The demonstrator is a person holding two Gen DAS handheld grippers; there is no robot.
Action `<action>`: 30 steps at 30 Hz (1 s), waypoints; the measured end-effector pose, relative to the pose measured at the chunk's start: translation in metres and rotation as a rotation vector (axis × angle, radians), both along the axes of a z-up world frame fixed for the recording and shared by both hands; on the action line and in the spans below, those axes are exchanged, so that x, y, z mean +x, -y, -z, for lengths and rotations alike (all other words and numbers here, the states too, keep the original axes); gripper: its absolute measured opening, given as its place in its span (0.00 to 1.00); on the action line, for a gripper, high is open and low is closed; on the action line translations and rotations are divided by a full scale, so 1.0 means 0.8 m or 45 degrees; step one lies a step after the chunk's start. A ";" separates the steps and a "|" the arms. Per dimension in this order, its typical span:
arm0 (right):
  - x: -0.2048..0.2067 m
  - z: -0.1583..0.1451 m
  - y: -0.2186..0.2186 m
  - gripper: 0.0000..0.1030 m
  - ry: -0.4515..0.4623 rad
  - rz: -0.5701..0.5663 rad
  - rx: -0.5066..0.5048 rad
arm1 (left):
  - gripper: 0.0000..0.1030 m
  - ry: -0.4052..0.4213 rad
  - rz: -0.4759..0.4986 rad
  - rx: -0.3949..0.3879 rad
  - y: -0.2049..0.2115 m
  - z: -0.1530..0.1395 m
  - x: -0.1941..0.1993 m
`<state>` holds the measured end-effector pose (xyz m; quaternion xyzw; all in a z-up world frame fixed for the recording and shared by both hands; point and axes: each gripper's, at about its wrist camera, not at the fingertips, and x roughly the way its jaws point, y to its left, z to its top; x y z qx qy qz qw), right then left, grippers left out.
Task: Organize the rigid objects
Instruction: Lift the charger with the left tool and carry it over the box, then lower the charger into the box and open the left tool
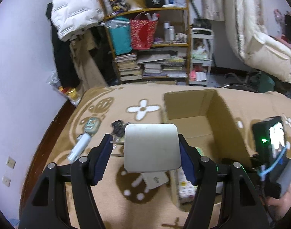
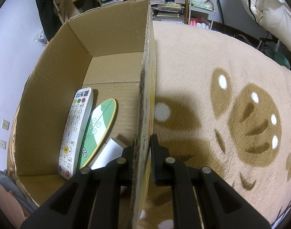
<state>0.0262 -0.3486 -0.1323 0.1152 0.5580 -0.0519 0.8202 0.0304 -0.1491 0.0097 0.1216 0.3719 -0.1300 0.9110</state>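
While the left gripper point(image 1: 151, 152) has its blue pads closed against both side edges of a flat white rounded-square plate point(image 1: 151, 147), lifted clear of the blanket point(image 1: 99, 179), the step in hand looks like carrying it right into the cardboard box point(image 1: 193, 112). Plate hangs just left of the box's near-left wall, so the move needs lift first, then a rightward sweep over the rim, or the plate's edge could catch the cardboard. Grip is on the edges only, so keep it level and slow; it may slip. Right gripper point(image 2: 145, 152) is pinched on the box's right wall point(image 2: 145, 87), one finger inside, one outside, steadying the box; best to hold it firm so it does not slide on the soft blanket. Inside the box lie a white remote point(image 2: 74, 131), a green oval remote point(image 2: 97, 129) partly overlapping it, and a white object point(image 2: 109, 152) partly hidden; the far floor is bare, so a release there avoids stacking. Left on the blanket beyond the plate: a white tube-like item point(image 1: 78, 147), a dark bunch, maybe keys point(image 1: 118, 126), and an oval piece point(image 1: 92, 125). Under the plate, a white card-like thing point(image 1: 155, 180), unclear.
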 end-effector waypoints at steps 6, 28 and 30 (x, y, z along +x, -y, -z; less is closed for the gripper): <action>0.000 0.000 0.000 0.11 0.000 0.000 -0.002 | 0.64 -0.009 0.111 -0.005 0.030 0.006 -0.008; 0.001 0.002 -0.002 0.11 -0.003 -0.001 -0.004 | 0.64 -0.181 0.196 0.039 0.079 0.066 0.015; 0.001 0.002 -0.002 0.11 -0.003 -0.003 -0.006 | 0.64 -0.197 0.186 0.039 0.077 0.071 0.017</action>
